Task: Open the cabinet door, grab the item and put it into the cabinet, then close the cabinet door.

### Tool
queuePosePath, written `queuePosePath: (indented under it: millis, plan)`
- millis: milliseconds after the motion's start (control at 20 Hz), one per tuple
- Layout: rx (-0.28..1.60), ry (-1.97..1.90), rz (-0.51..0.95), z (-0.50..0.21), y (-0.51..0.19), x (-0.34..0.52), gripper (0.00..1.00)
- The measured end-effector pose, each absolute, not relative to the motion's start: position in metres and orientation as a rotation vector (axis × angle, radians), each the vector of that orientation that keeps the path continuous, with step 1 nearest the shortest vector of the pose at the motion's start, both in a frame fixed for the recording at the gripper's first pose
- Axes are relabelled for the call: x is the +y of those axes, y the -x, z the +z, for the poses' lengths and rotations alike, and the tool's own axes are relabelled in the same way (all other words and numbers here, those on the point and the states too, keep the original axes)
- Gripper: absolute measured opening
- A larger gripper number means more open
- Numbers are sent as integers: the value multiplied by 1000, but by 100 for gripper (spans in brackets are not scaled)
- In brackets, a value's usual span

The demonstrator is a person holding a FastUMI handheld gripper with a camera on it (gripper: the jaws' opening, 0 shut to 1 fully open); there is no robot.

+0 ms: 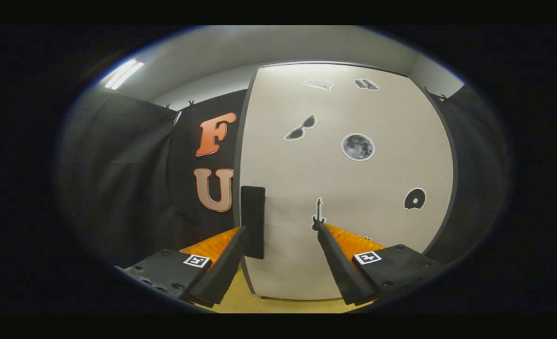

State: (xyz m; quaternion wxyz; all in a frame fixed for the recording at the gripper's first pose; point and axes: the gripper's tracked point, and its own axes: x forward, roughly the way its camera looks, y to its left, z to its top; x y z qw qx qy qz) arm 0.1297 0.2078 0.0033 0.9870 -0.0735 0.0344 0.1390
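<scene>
Status of task: the tall off-white cabinet door with a dark frame (349,188) stands flat and closed directly ahead of the camera, so step 1, opening it, is judged not yet done. The black rectangular handle (253,221) sits upright at the door's left edge, low down. 6 small picture stickers are spread over the door face; these include a pair of sunglasses, a round moon, a guitar and a disc.

Item to be stowed: it cannot be located from this position. Nothing that could be the item lies between the fingers or just ahead of them. Grabbing it, placing it inside and closing the door all remain outstanding.

Claw (282,230): released, fingers spread wide apart, holding nothing. The left fingertip lies just beside the handle's left side, and the picture does not settle whether it touches. The right fingertip stands well clear of the handle, in front of the plain door face near the guitar sticker. The handle therefore falls within the gap, close to the left finger.

Support: a strip of yellowish wooden worktop (240,301) shows below the door's bottom edge, between the fingers.

Assessment: the claw appears lined up on the handle for the opening pull, and the fingers have yet to close on it.
</scene>
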Motion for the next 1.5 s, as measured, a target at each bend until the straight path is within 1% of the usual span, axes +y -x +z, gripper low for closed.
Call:
queuePosePath:
  millis: [200, 300, 550, 750, 850, 1100, 1500]
  plan:
    - [52, 144, 301, 9, -86, 181, 96]
    - [42, 160, 285, 8, -67, 160, 96]
    - [4, 106, 172, 5, -30, 94, 96]
    - [-22, 60, 63, -3, -5, 25, 96]
    - [-46, 50, 38, -8, 9, 1, 97]
    - [-33, 144, -56, -28, 32, -43, 97]
    - [-12, 94, 27, -28, 23, -37, 98]
